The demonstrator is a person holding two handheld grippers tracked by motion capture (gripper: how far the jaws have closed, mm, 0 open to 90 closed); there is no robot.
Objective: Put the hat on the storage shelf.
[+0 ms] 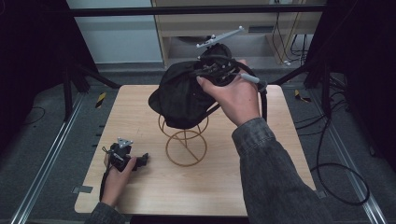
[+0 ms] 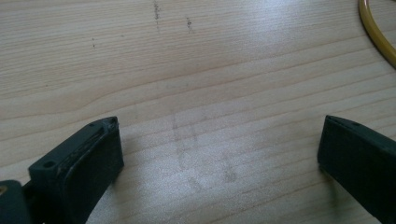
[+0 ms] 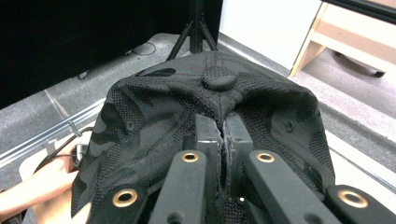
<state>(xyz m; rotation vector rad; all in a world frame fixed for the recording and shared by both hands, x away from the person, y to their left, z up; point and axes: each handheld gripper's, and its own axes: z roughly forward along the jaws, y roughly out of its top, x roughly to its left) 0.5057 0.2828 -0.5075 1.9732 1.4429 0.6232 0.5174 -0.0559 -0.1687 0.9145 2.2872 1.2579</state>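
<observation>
The surface point(image 1: 219, 186) is a pale wood board with fine straight grain and rounded corners; in the left gripper view it carries some faint grey scuff marks. Around it lies grey carpet floor point(image 1: 28, 144) with metal rails point(image 1: 51, 154) on both sides, and at 12 o'clock stands a light wooden cabinet point(image 1: 233, 32) with cables hanging near it.

Near the middle of the surface stands a wire stand point(image 1: 186, 144) of thin yellow metal, made of round hoops. On top of it sits a black cap point(image 1: 180, 95) of soft fabric with a dim camouflage pattern, mesh panels and a button at the crown.

The right gripper point(image 3: 222, 133), at 12 o'clock, has its black jaws pressed together on a fold of the cap's cloth just below the button; the right hand point(image 1: 236, 95) holds it above the stand. Whether the cap rests fully on the stand I cannot tell.

The left gripper point(image 2: 219, 154), at 8 o'clock, rests low over the bare surface with jaws wide apart and nothing between them, held by the left hand point(image 1: 116, 179).
</observation>
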